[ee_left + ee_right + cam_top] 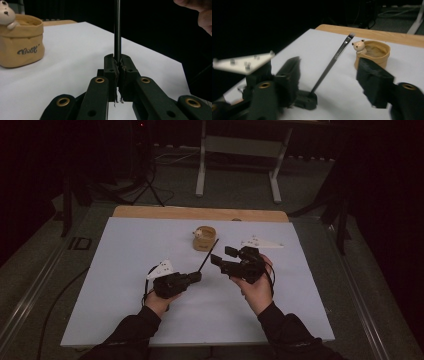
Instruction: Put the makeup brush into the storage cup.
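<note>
A thin dark brush (207, 256) slants up off the white table sheet (125, 320), its bristle tip toward a tan pot (205, 240). My left gripper (196, 276) is shut on the lower end of the brush handle (117, 30), with both pads pinching it. My right gripper (222, 257) hovers just right of the brush with its jaws apart. In the right gripper view the brush (334, 60) stands beyond the open gap of my right gripper (329, 75), untouched by either jaw. The pot (374, 51) has a small bear figure (359, 46) on its rim.
The pot (21, 47) sits at the back middle of the sheet, close to the brush tip. A wooden table edge (200, 213) runs behind it. Dark floor and a metal stand frame (240, 150) lie beyond. Bare sheet spreads on both sides of the hands.
</note>
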The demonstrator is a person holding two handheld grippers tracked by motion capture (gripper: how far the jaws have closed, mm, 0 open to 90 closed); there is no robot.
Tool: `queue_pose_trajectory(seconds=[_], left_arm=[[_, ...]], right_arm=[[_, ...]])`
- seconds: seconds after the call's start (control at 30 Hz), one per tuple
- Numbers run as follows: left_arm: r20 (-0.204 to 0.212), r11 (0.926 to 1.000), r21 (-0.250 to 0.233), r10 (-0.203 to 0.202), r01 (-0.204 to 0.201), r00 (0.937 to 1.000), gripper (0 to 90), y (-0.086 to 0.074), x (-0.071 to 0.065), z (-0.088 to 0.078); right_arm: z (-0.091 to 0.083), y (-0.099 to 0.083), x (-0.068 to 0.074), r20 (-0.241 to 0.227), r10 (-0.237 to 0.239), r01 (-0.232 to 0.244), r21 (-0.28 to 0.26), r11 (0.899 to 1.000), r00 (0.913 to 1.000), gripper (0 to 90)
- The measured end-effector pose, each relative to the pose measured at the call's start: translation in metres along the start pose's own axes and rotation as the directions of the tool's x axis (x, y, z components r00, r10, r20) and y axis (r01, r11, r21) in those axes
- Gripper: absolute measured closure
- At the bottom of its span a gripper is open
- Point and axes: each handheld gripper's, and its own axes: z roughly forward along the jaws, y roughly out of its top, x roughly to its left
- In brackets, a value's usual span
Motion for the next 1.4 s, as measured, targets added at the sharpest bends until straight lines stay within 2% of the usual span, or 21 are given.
queue_pose_trajectory(seconds=[0.1,0.13,0.2,0.27,0.33,0.47,0.6,0.67,0.77,0.87,1.0,1.07,1.13,1.2,1.4], left_arm=[[0.006,0.9999,-0.011,0.005,-0.005,1.0,85.6,0.0,-0.001,0.0],[0.006,0.9999,-0.011,0.005,-0.005,1.0,85.6,0.0,-0.001,0.0],[0.009,0.9998,-0.018,0.006,-0.006,0.9999,85.6,0.001,-0.001,-0.001],[0.015,0.9996,-0.028,0.004,-0.003,0.9999,85.6,0.001,-0.001,-0.001],[0.025,0.9995,-0.032,0.004,-0.003,0.9997,85.6,0.001,-0.001,-0.001],[0.026,0.9994,-0.035,0.007,-0.007,0.9996,85.6,0.001,-0.002,0.0],[0.039,0.9996,-0.028,0.006,-0.004,0.9992,85.6,0.0,-0.002,0.001],[0.047,0.9996,-0.027,0.001,0.0,0.9989,85.6,-0.001,-0.002,0.002],[0.049,0.9997,-0.024,0.011,-0.01,0.9987,85.5,0.0,-0.003,0.002],[0.053,0.9995,-0.021,0.026,-0.025,0.9983,85.5,0.001,-0.005,0.003],[0.06,0.9998,-0.01,0.016,-0.015,0.9981,85.5,0.0,-0.004,0.004],[0.07,1.0,0.003,0.008,-0.009,0.9975,85.5,0.0,-0.004,0.005],[0.068,0.9996,0.024,0.013,-0.015,0.9976,85.4,0.0,-0.004,0.006],[0.073,0.999,0.045,-0.003,-0.001,0.9974,85.2,-0.001,-0.004,0.008],[0.054,0.9982,0.061,0.001,-0.005,0.9986,82.5,0.002,-0.006,0.008]], right_arm=[[0.002,0.004,0.0,0.022,0.064,-0.064,-0.018,0.998,0.9977,42.5],[0.002,0.004,0.0,0.022,0.064,-0.064,-0.018,0.998,0.9977,42.5],[0.005,0.006,-0.002,0.034,0.111,-0.111,-0.006,0.994,0.9933,44.5],[0.008,0.007,-0.005,0.022,0.166,-0.166,-0.001,0.986,0.9859,47.5],[0.009,0.006,-0.007,0.009,0.201,-0.201,-0.001,0.98,0.9796,50.4],[0.012,0.007,-0.01,-0.02,0.247,-0.247,0.007,0.969,0.9688,53.7],[0.013,0.009,-0.01,-0.032,0.255,-0.255,0.003,0.967,0.9664,56.8],[0.014,0.01,-0.01,-0.02,0.247,-0.247,0.004,0.969,0.9687,58.7],[0.016,0.01,-0.012,-0.013,0.262,-0.262,0.009,0.965,0.9649,62.6],[0.019,0.009,-0.013,-0.009,0.266,-0.266,0.025,0.964,0.9638,72.7],[0.02,0.009,-0.014,-0.016,0.274,-0.273,0.034,0.961,0.9616,83.1],[0.02,0.009,-0.014,-0.02,0.274,-0.273,0.034,0.961,0.9615,84.3],[0.021,0.008,-0.012,-0.017,0.259,-0.258,0.04,0.965,0.9658,85.2],[0.021,0.008,-0.009,-0.01,0.253,-0.252,0.047,0.967,0.9674,85.7],[0.021,0.007,-0.007,-0.024,0.237,-0.236,0.047,0.971,0.9711,86.0]])
